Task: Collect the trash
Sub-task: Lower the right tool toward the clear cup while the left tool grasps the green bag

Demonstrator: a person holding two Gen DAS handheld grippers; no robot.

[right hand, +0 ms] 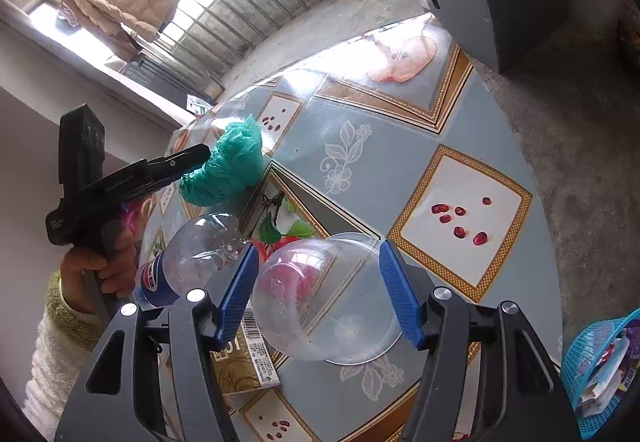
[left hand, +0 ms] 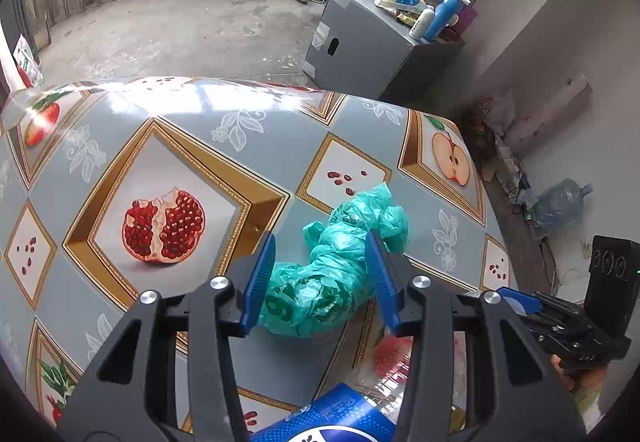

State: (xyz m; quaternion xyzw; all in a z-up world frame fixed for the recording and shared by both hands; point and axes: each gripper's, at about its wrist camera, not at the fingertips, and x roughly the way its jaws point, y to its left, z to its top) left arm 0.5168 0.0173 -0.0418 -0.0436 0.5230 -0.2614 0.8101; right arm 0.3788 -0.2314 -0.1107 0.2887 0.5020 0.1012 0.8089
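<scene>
Left wrist view. Left gripper (left hand: pixel 320 278), lower centre: blue pads (left hand: pixel 260 282) straddle a crumpled green plastic bag (left hand: pixel 336 262) lying on the fruit-print tablecloth (left hand: pixel 160 146). Jaws partly open; the pads sit close against the bag's sides, though whether they already press it cannot be told. Bottom edge: blue-labelled bottle (left hand: pixel 340 418), partly hidden by the gripper frame. Right edge: the other gripper's body. Upper right: grey box (left hand: pixel 360 50) on the floor, cluttered on top.

Right wrist view. Right gripper (right hand: pixel 320 294), lower centre: jaws fairly wide, set either side of a clear plastic dome (right hand: pixel 320 302) resting on the cloth; a gap shows at the right pad, so nothing is held. Left of it: the clear bottle (right hand: pixel 192 262) and a printed carton (right hand: pixel 248 354) below. Upper left: green bag with the left gripper (right hand: pixel 200 158) at it. Lower right corner: blue mesh basket (right hand: pixel 600 362), already holding scraps.

Step in hand, by judgement: twin pickup, bag and dome. Next calls for closing both jaws firmly, lifting, and carrying toward the basket.
</scene>
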